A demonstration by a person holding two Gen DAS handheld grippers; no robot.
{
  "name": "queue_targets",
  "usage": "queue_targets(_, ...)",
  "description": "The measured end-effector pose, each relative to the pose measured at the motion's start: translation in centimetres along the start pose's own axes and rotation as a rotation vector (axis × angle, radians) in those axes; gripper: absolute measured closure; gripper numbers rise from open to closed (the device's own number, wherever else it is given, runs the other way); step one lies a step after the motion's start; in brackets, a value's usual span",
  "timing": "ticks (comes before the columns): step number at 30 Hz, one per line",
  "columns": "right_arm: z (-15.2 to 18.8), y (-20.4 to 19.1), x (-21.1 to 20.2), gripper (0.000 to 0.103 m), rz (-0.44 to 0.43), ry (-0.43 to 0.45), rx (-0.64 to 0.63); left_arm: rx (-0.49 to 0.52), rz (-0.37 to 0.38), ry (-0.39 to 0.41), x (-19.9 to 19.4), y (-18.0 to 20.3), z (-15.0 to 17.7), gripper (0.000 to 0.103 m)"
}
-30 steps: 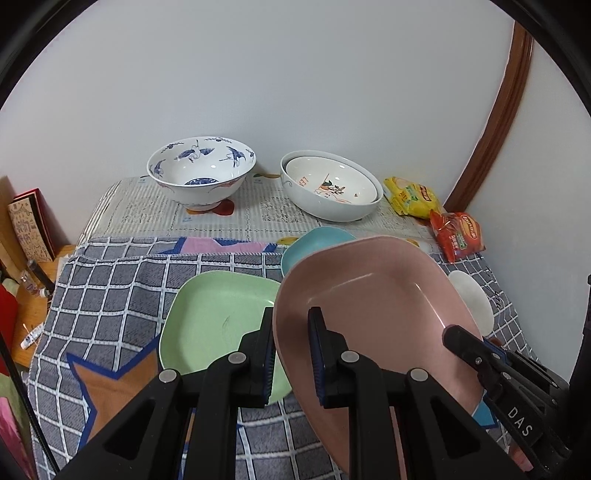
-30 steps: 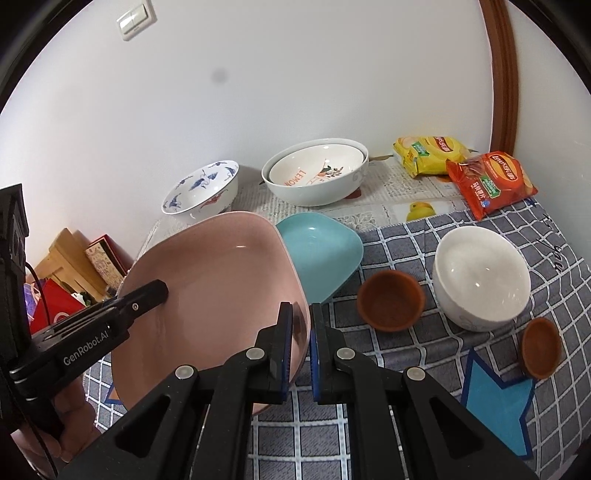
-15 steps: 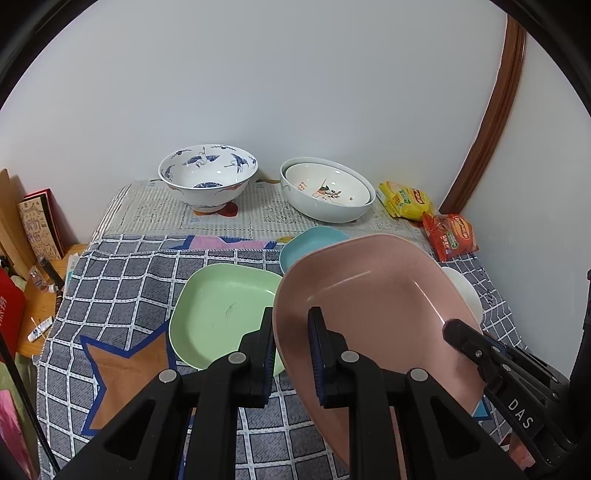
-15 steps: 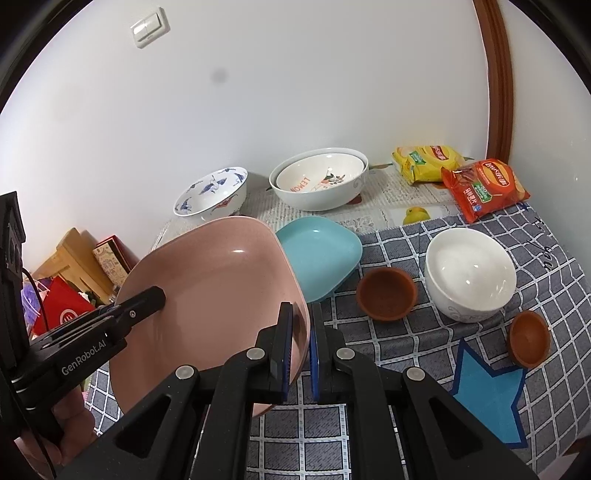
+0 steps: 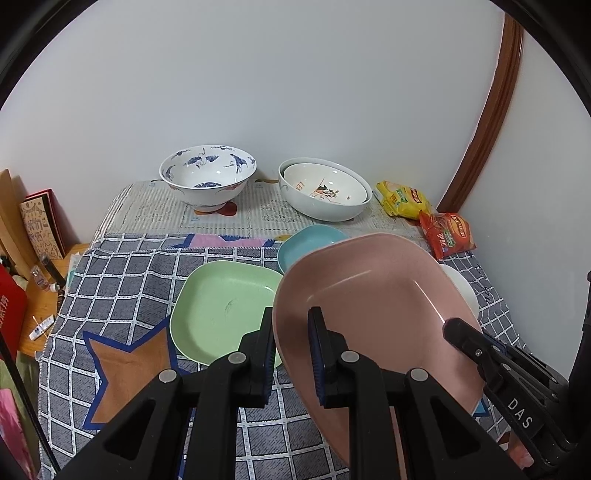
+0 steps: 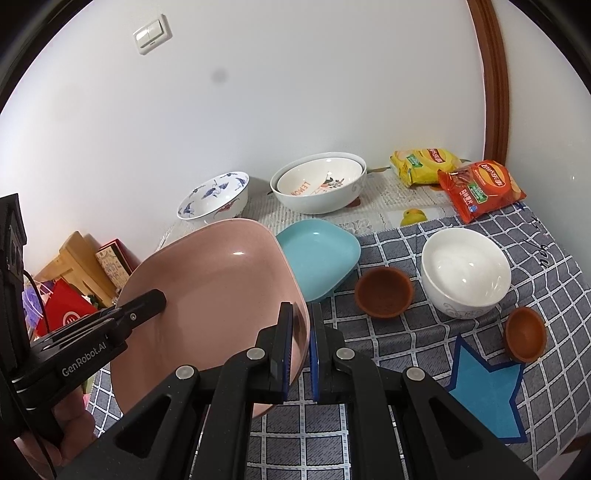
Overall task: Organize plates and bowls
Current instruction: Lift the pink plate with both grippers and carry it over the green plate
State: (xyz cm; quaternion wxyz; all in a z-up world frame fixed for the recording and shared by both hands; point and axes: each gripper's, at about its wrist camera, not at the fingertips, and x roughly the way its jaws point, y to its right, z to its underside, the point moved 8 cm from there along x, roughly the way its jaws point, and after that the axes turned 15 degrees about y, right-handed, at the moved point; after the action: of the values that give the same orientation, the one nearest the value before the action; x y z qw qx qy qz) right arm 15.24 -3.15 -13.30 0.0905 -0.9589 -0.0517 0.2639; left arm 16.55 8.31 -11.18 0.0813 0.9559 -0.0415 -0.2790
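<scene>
Sitting flat on the checked cloth at the left is the green plate (image 5: 227, 308). Next, the left gripper (image 5: 291, 350) pinches the near rim of the pink plate (image 5: 369, 295), held tilted above the table with the blue plate (image 6: 317, 254) behind it. The right gripper (image 6: 301, 345) pinches the opposite rim. Further right stands a white bowl (image 6: 466, 271).

Plain white wall (image 6: 295, 92) w/ light switch (image 6: 152, 36), brown wood trim (image 6: 489, 74).
</scene>
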Motion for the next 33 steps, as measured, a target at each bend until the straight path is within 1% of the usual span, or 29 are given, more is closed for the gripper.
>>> queue_targets(33, 1.5, -0.1, 2.5, 0.095, 0.005, -0.034, -0.022, -0.02, -0.004, -0.041, 2.3, -1.6, 1.3, 0.087)
